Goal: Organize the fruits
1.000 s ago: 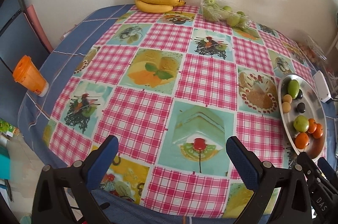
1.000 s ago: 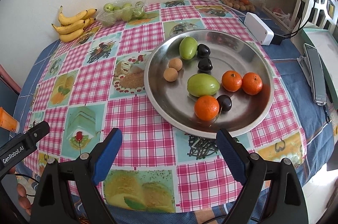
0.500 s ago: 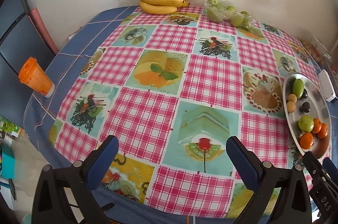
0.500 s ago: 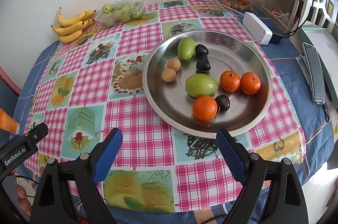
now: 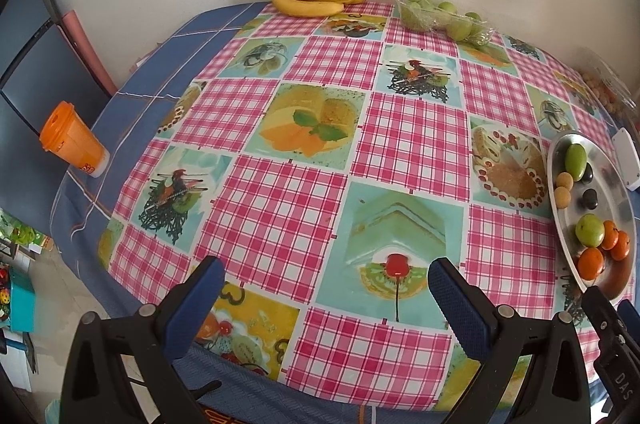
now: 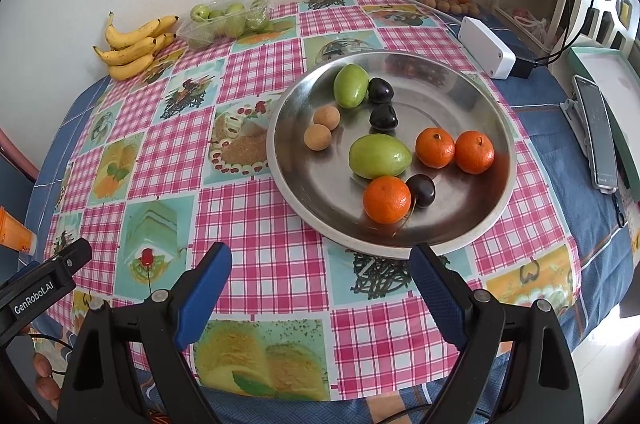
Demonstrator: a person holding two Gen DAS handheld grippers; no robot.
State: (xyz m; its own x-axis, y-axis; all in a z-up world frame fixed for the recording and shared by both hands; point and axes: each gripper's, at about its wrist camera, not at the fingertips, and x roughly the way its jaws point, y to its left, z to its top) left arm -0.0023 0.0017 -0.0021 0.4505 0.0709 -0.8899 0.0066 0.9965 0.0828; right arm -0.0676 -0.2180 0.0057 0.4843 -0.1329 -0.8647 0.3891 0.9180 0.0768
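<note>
Both tongs are hovering above the near edge of the table point(image 6: 256, 236), which is wearing a pink checked cloth with food pictures. The right tongs point(image 6: 320, 288) are standing released, gripping nothing; the left tongs point(image 5: 326, 298) are likewise standing wide and empty. Just beyond the right tongs, the round steel tray point(image 6: 472, 96) is carrying three orange mandarins point(image 6: 386, 199), two green oval fruits point(image 6: 379, 156), three dark cherries point(image 6: 421, 190) and two small tan round fruits point(image 6: 318, 137). At the far left, a yellow banana bunch point(image 6: 134, 44) is lying beside a clear plastic punnet of green fruits point(image 6: 226, 18).
</note>
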